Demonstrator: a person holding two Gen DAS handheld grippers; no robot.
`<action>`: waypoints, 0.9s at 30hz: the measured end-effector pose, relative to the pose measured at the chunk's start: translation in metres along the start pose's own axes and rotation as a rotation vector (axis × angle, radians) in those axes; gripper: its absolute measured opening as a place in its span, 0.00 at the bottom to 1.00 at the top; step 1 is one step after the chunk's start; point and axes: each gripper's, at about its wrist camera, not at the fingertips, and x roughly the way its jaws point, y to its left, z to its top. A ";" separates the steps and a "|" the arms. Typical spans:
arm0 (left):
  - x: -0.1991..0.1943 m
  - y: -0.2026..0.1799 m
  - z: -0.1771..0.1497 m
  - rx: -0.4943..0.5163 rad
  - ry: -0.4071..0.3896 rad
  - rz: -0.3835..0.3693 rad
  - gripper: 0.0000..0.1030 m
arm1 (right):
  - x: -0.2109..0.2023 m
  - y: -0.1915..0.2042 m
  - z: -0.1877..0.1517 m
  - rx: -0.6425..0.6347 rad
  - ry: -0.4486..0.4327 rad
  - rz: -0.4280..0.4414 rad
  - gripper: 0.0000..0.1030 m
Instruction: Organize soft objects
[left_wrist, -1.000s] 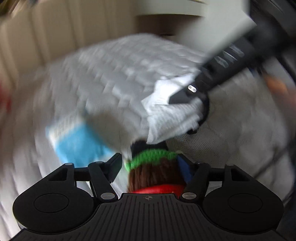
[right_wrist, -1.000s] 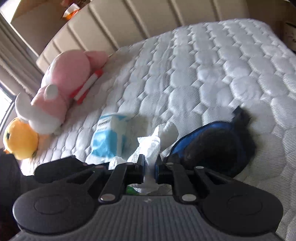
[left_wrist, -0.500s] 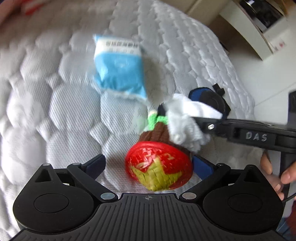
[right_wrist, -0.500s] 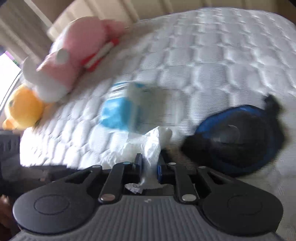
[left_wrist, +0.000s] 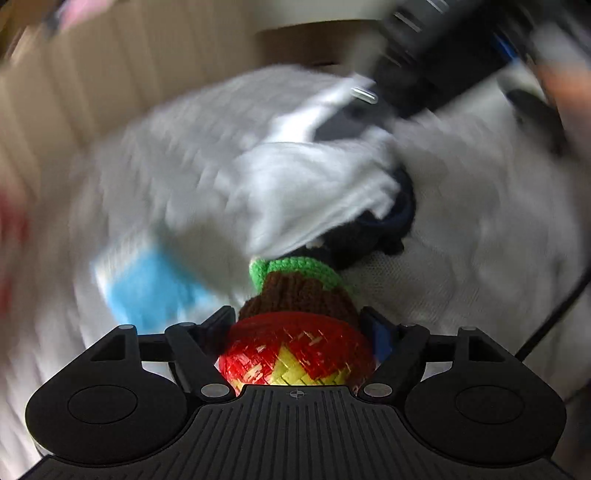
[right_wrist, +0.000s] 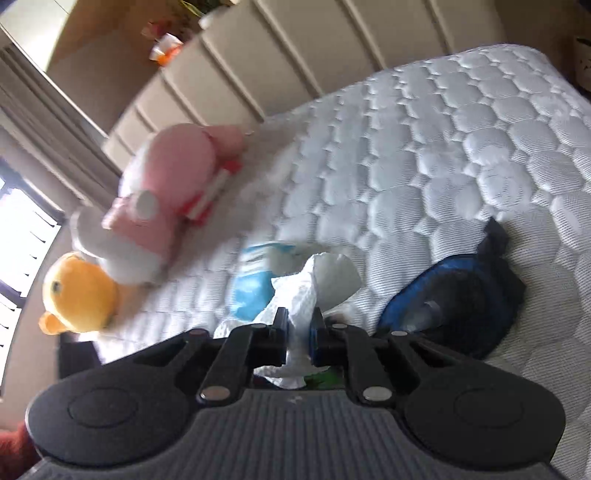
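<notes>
My left gripper (left_wrist: 301, 325) is shut on a knitted toy (left_wrist: 299, 314) with a red and yellow woven end, a brown body and a green collar. My right gripper (right_wrist: 298, 328) is shut on a crumpled white tissue (right_wrist: 317, 280); in the blurred left wrist view that tissue (left_wrist: 310, 188) hangs from the right gripper just above the toy. A blue and white tissue pack (right_wrist: 255, 284) lies on the mattress behind the tissue. A blue-rimmed black eye mask (right_wrist: 454, 306) lies on the mattress to the right, partly hidden under the tissue in the left wrist view.
A pink and white plush (right_wrist: 166, 192) and a yellow plush (right_wrist: 77, 291) lie at the mattress's left side by the beige padded headboard (right_wrist: 295, 55). The quilted white mattress (right_wrist: 461, 140) stretches bare to the right. A window with blinds is at far left.
The left wrist view swung from looking down at the mattress back up toward the headboard, toy still held. The right gripper kept the tissue, now hanging above the toy.
</notes>
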 end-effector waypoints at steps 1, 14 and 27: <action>0.001 -0.005 0.001 0.080 -0.015 0.016 0.77 | 0.004 0.002 -0.002 -0.003 0.023 0.018 0.12; -0.013 0.048 -0.008 -0.569 0.057 -0.094 0.97 | 0.053 -0.004 -0.025 -0.119 0.196 -0.248 0.12; 0.014 0.039 -0.006 -0.360 0.049 -0.057 0.78 | 0.021 -0.017 -0.004 -0.006 0.028 -0.209 0.12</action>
